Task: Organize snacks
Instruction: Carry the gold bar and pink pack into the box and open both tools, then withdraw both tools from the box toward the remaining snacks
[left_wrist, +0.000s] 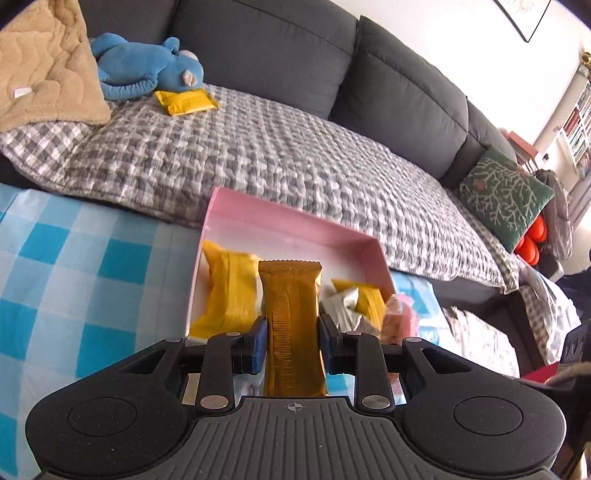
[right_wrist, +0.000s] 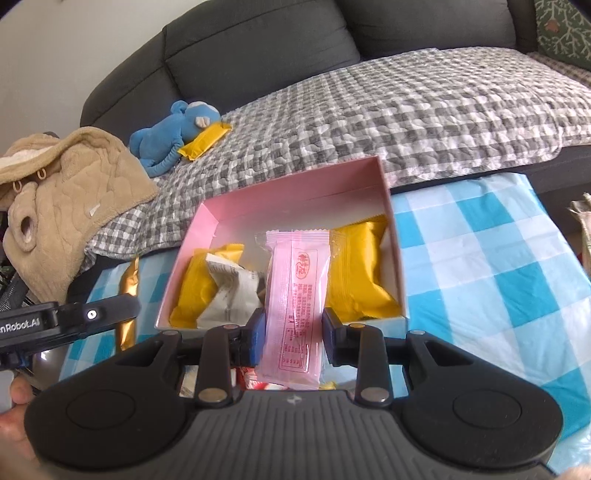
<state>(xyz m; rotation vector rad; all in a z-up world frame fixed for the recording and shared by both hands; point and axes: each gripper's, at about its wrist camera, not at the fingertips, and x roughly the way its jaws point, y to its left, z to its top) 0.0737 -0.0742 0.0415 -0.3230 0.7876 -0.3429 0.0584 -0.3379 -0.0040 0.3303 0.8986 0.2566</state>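
Observation:
A pink box (left_wrist: 295, 229) (right_wrist: 295, 195) lies on the blue checked cloth, holding yellow snack packs (left_wrist: 227, 288) (right_wrist: 358, 269) and a crumpled silver wrapper (left_wrist: 343, 306) (right_wrist: 229, 291). My left gripper (left_wrist: 293, 338) is shut on a gold snack bar (left_wrist: 291, 317), held upright over the box's near edge. My right gripper (right_wrist: 293, 332) is shut on a pink snack bar (right_wrist: 297, 295), also at the box's near edge. In the right wrist view the left gripper's body (right_wrist: 74, 317) and its gold snack bar (right_wrist: 127, 295) show at the left.
A grey sofa (left_wrist: 258, 44) with a checked quilt (left_wrist: 277, 155) lies behind the box. On it rest a blue plush toy (left_wrist: 147, 62), another yellow pack (left_wrist: 186, 101), a tan blanket (left_wrist: 44, 70) and a green cushion (left_wrist: 506, 192). Pink packets (left_wrist: 400, 314) lie right of the box.

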